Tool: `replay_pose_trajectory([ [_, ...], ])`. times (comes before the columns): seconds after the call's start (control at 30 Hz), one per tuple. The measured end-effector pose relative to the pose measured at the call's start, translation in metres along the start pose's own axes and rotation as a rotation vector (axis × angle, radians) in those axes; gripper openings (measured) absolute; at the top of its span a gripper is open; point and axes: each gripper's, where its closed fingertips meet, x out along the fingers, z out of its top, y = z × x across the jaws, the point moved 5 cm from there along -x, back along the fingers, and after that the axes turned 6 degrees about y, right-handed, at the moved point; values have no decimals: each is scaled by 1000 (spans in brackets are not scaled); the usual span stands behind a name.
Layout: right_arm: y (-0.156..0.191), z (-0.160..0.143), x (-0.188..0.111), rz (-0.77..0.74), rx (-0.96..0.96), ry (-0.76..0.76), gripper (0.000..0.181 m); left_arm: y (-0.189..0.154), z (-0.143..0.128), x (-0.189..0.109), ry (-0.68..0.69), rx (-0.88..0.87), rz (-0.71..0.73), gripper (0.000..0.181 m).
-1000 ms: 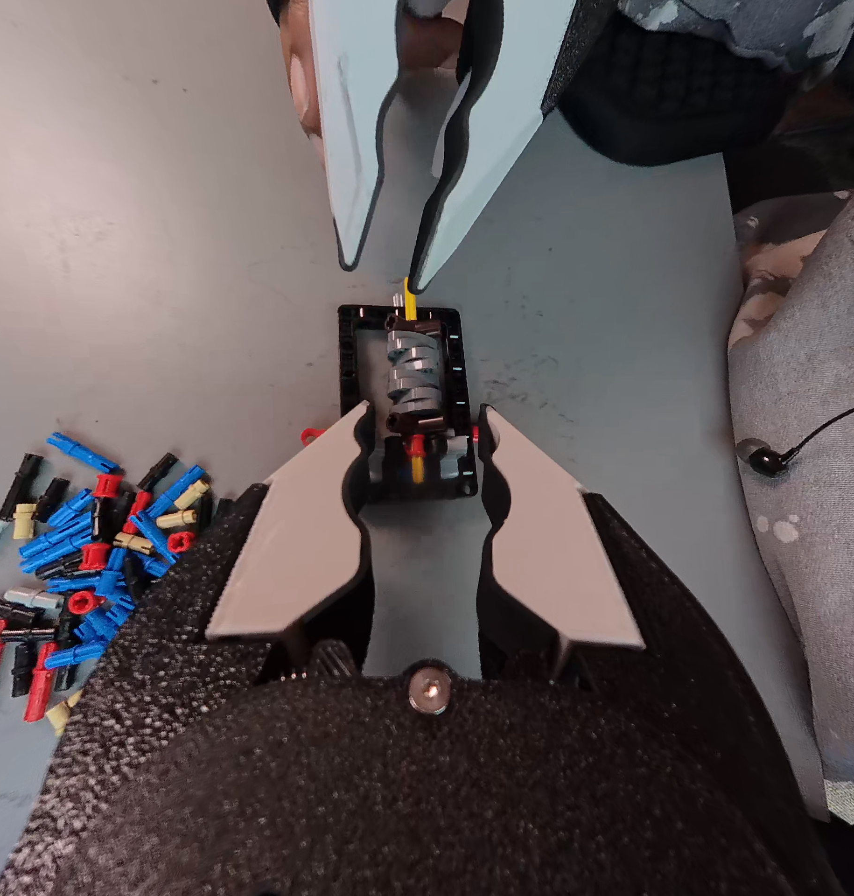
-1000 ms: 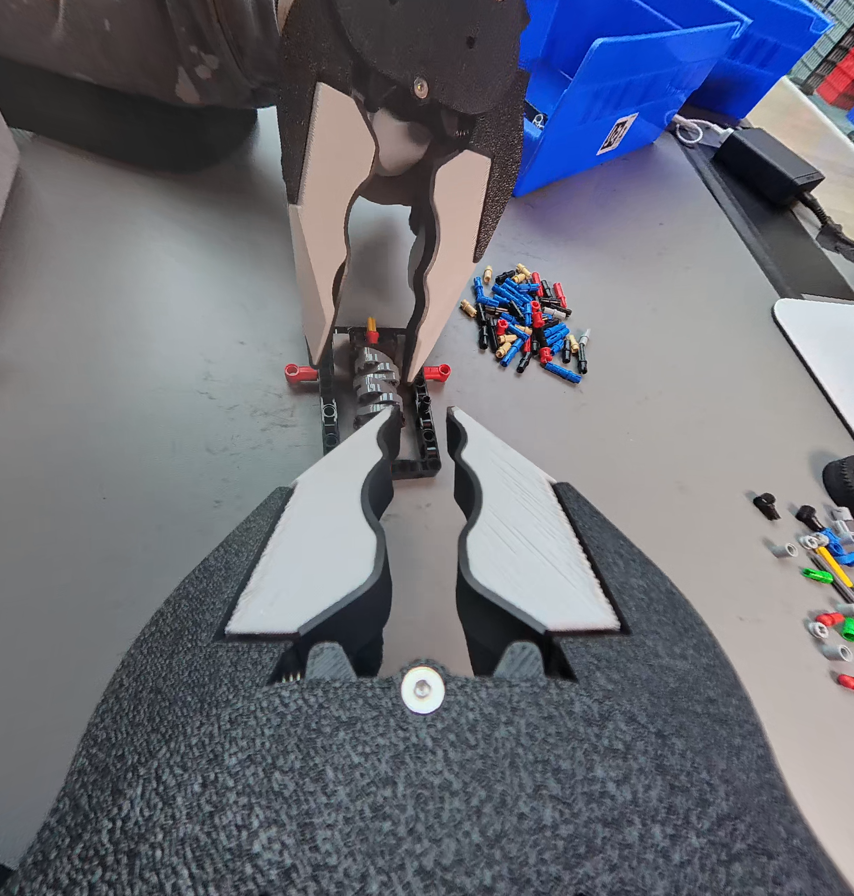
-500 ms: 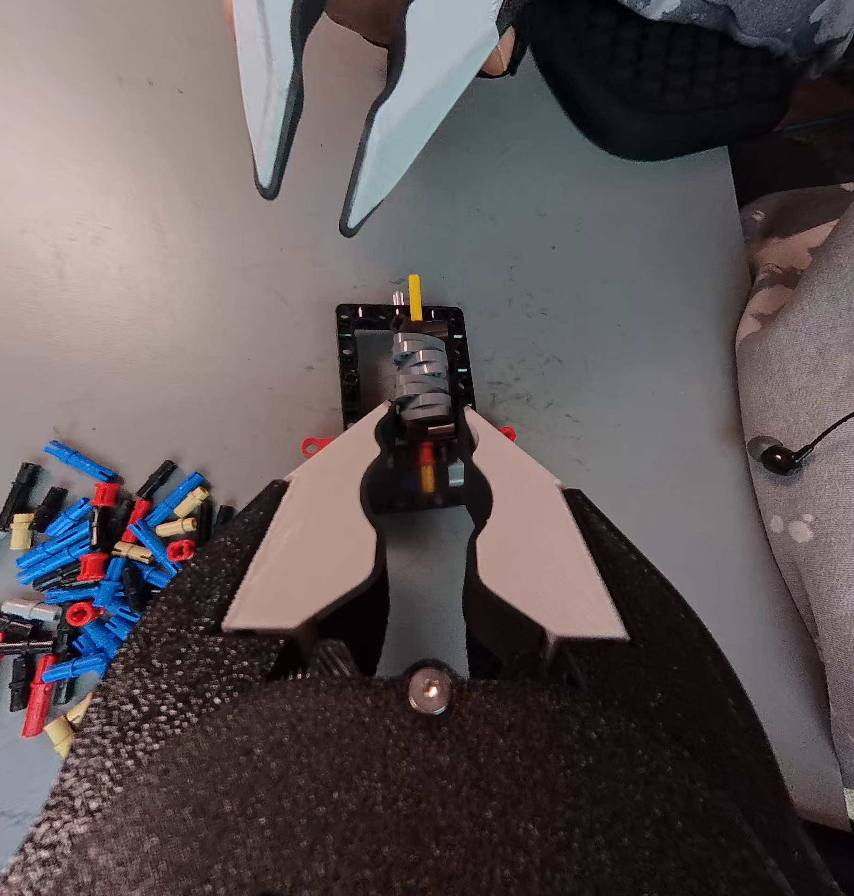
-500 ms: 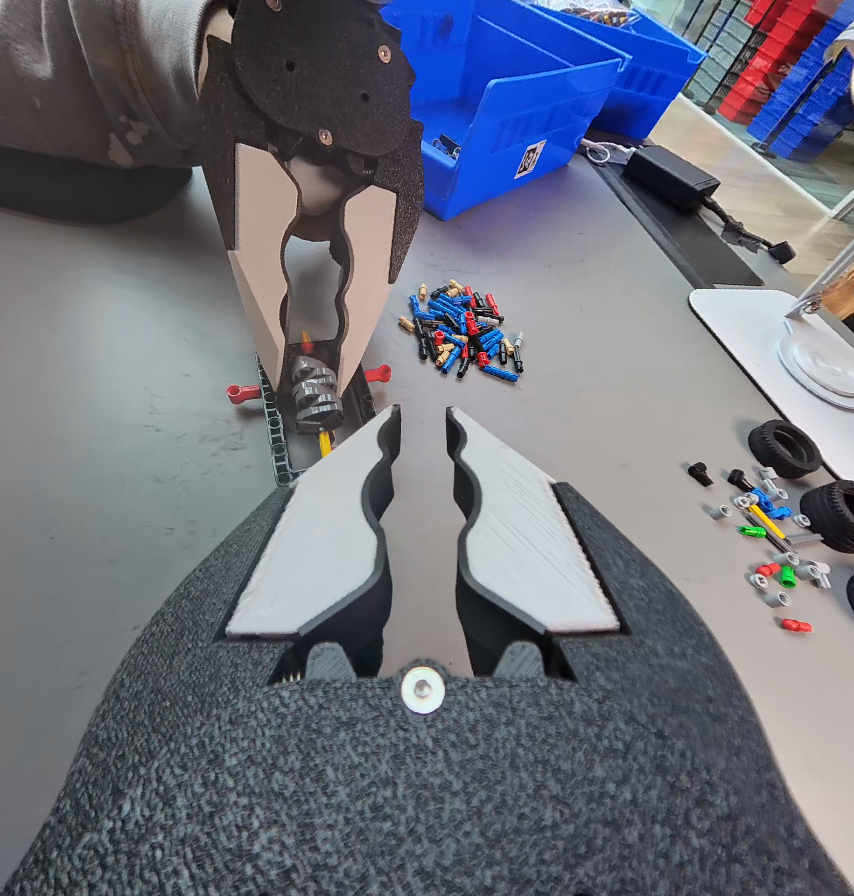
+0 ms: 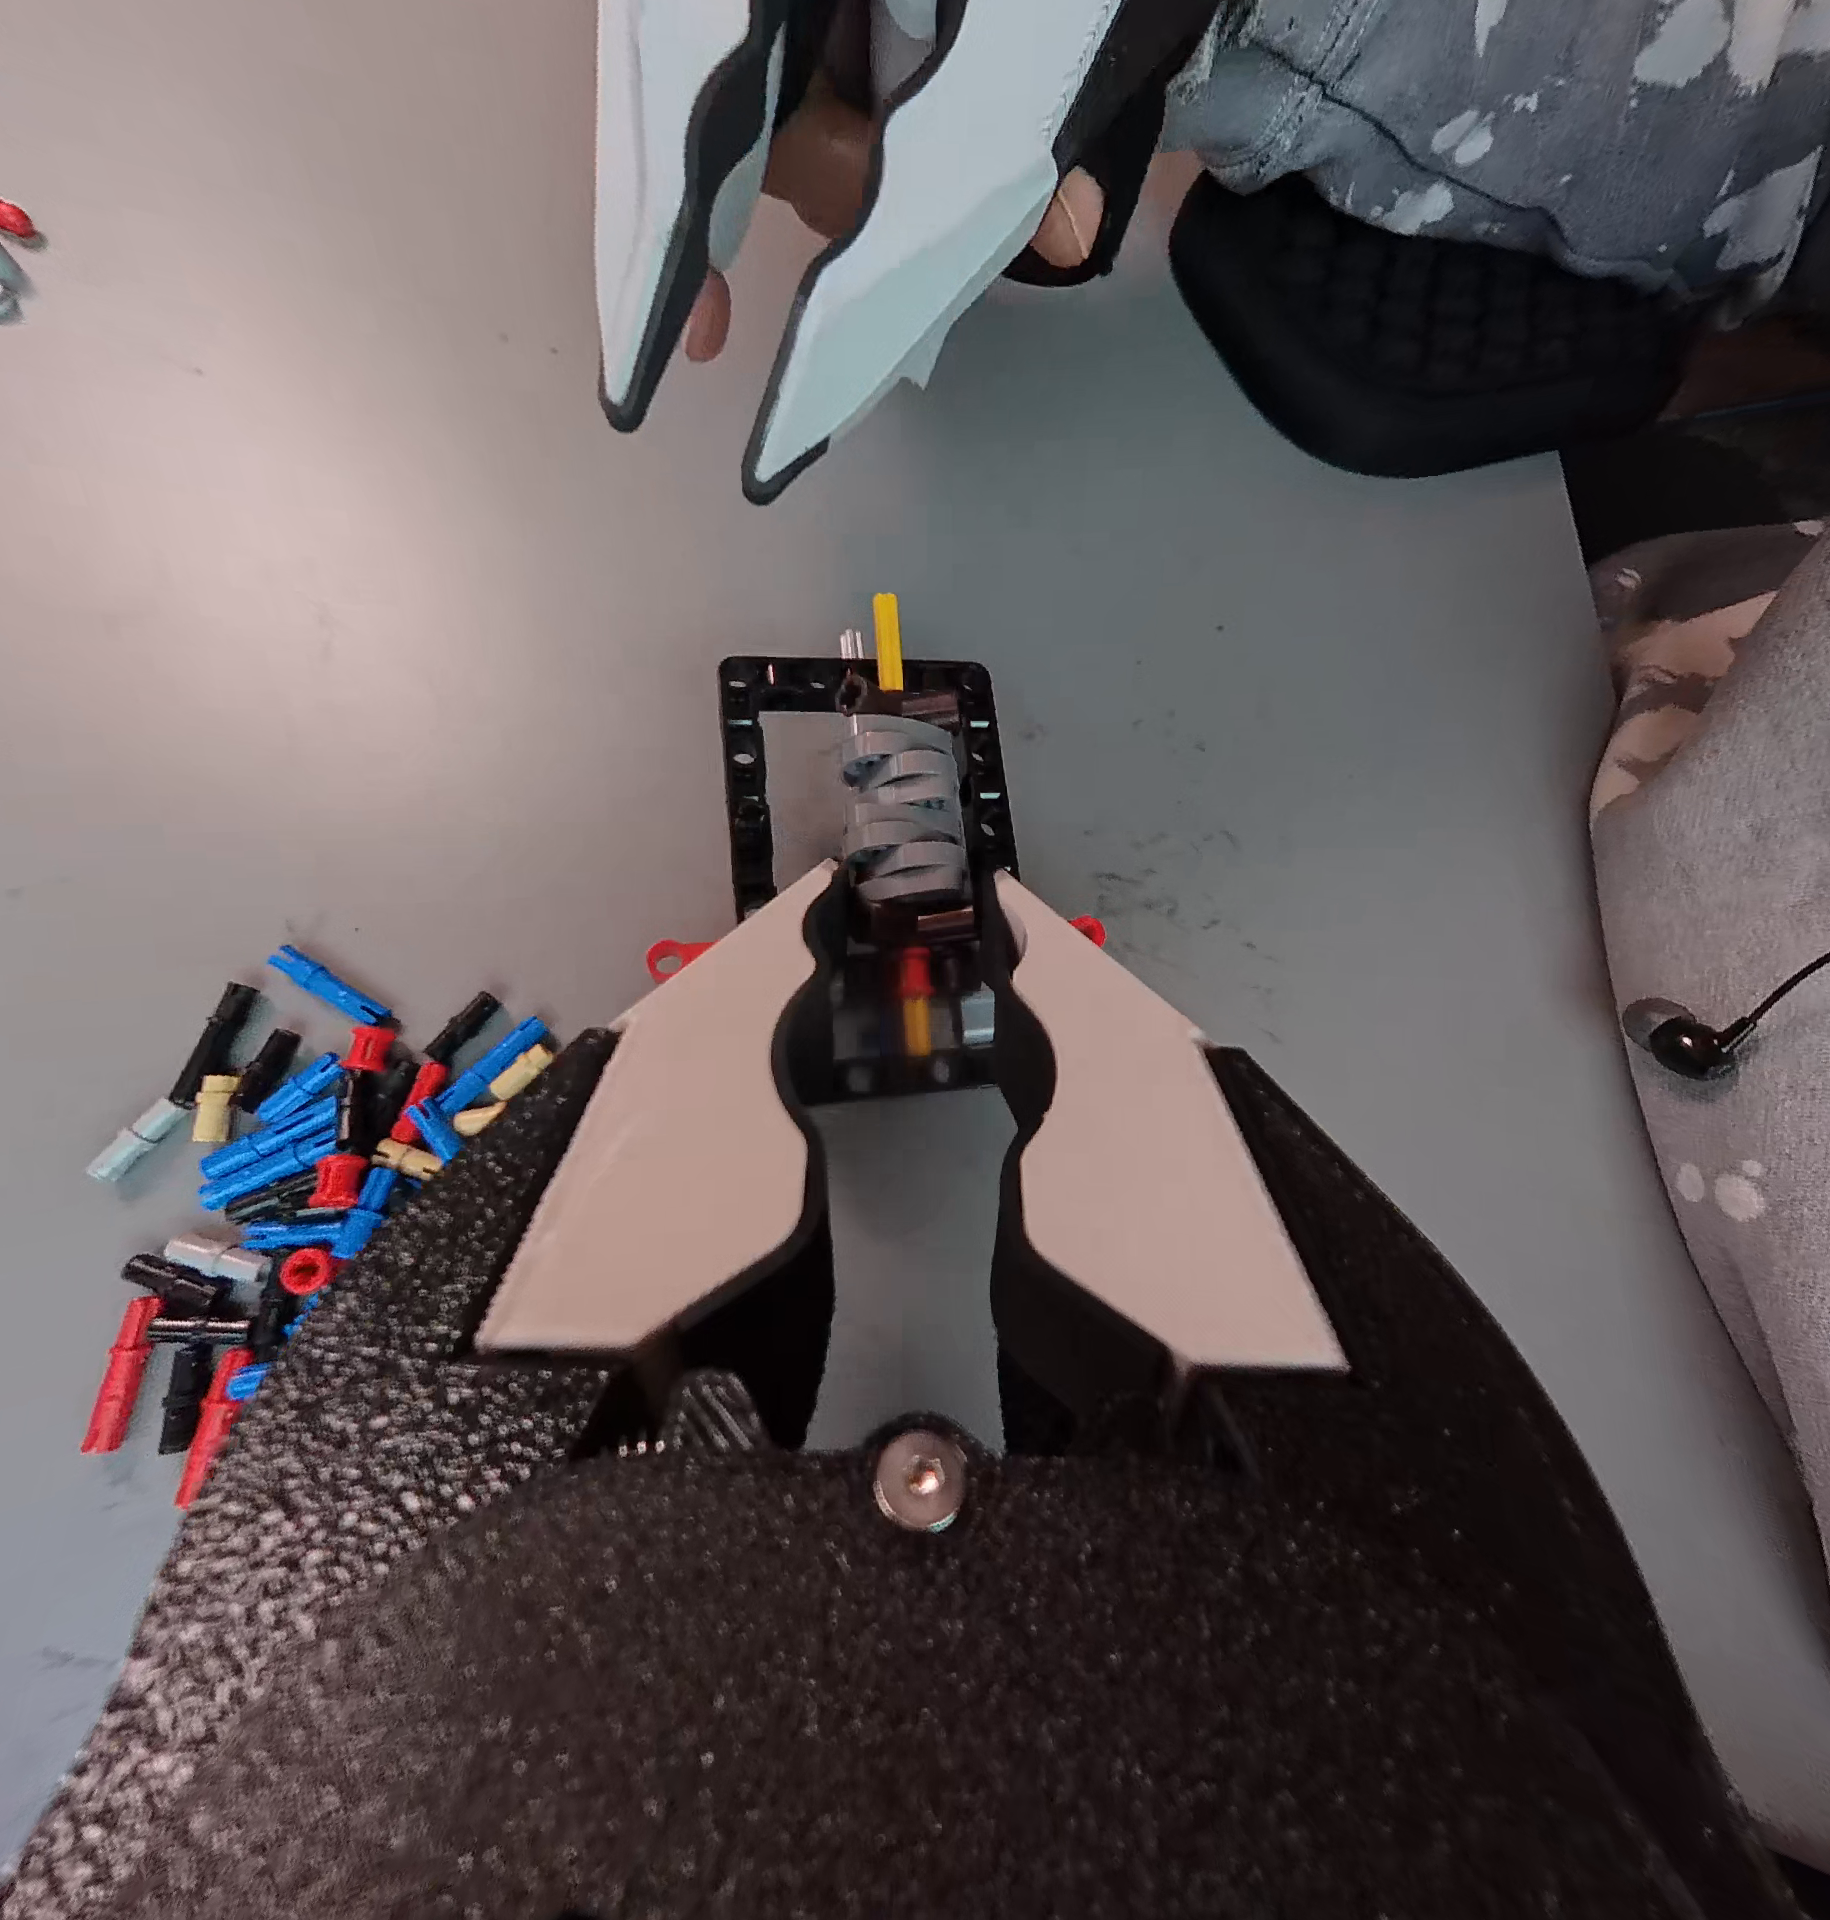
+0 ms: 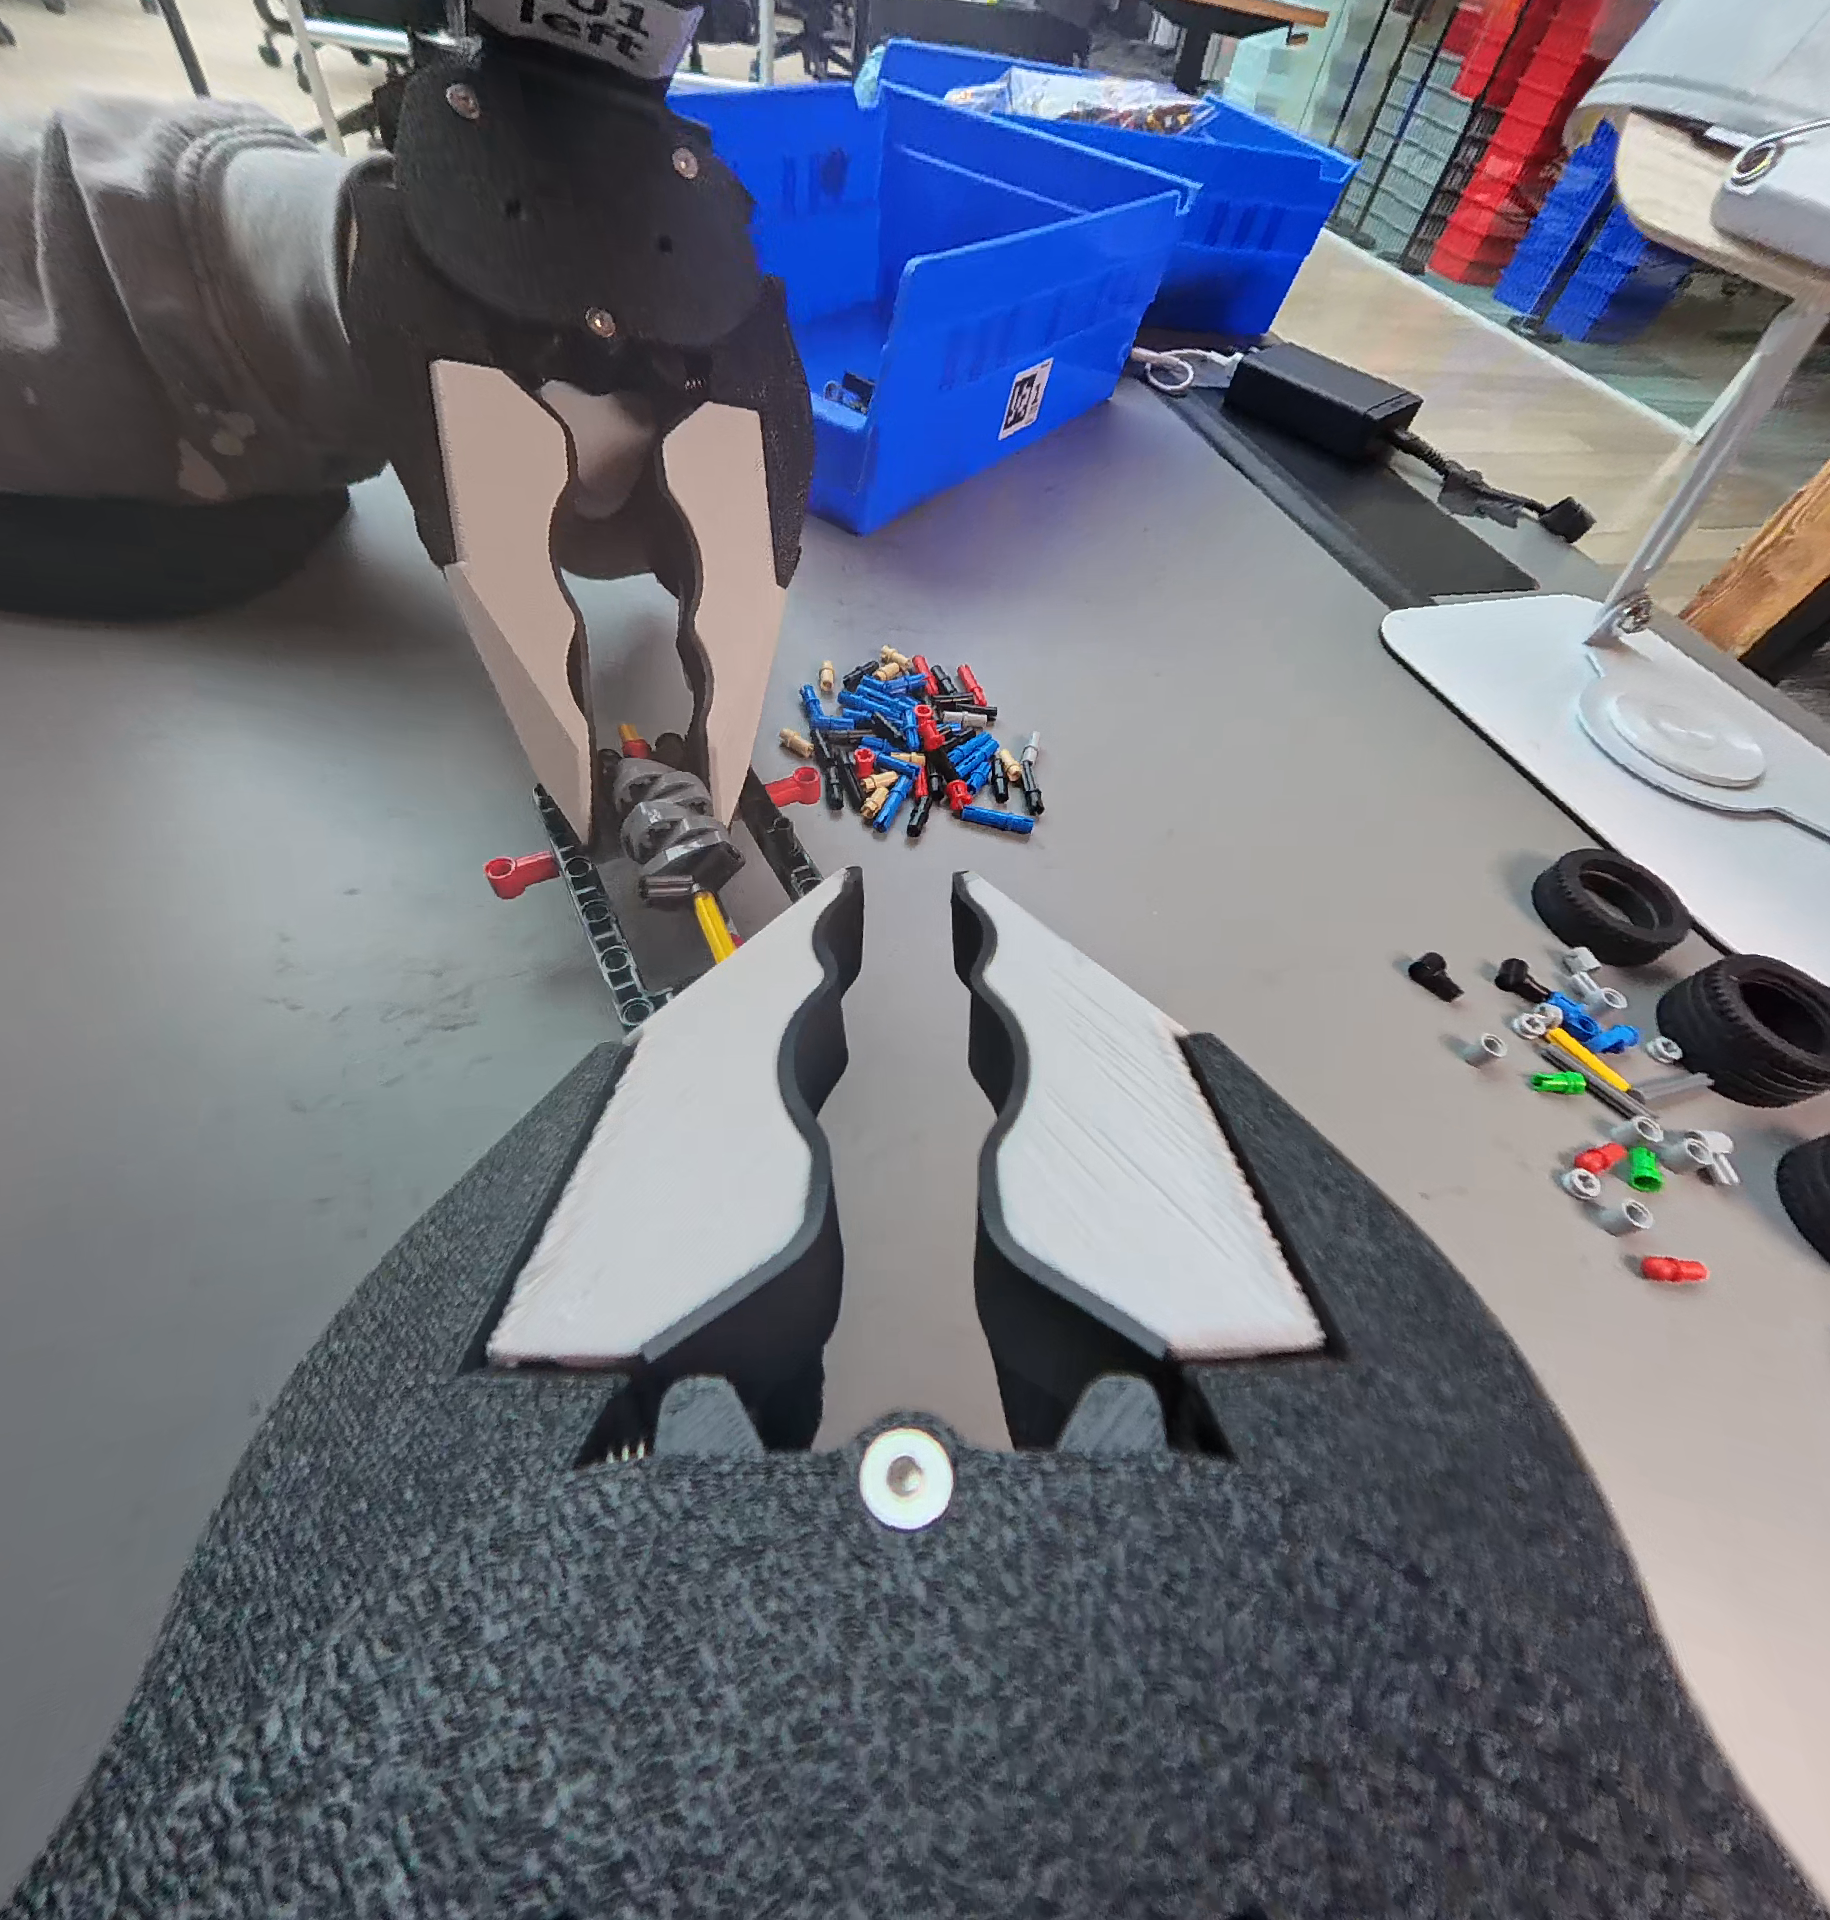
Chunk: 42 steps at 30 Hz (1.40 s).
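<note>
Clamping the grey worm gear [image 5: 906,821] at frame centre, the left gripper [image 5: 911,883] is risking skidding the black frame [image 5: 750,769] across the table [image 5: 371,623]; right gripper [image 6: 906,883], upper frame, hanging parted and empty.

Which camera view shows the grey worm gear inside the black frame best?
The left wrist view shows the grey worm gear best: it looks down along the black frame, with the left gripper around its near end. In the right wrist view, the gear is farther off and partly hidden.
</note>
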Motion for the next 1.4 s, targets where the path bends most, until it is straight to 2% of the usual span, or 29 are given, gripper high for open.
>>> replay_pose_trajectory([
  [0.03,-2,0,-2,-2,13,-10,15,1,1,-2,-14,0,7,23],
  [0.3,-6,-1,-6,13,41,-23,12,2,8,-11,-100,37,13,23],
  [0.6,24,4,-11,283,54,-79,14,-5,13,-21,-226,50,-104,23],
  [0.9,37,6,-13,368,50,-76,4,-14,13,-25,-260,71,-196,23],
  [1.03,40,9,-12,386,31,-65,3,-13,10,-24,-245,23,-233,24],
  [1.07,42,11,-12,393,27,-69,3,-13,11,-25,-245,9,-237,27],
  [1.23,56,13,-1,391,-36,-25,2,-17,21,-18,-194,30,-110,72],
  [1.3,63,16,4,393,-52,-27,2,-24,24,-7,-152,36,-105,88],
  [1.37,67,18,8,395,-63,-31,2,-31,20,5,-70,54,-109,91],
  [1.4,68,18,9,396,-64,-30,2,-34,16,10,-36,72,-118,82],
])
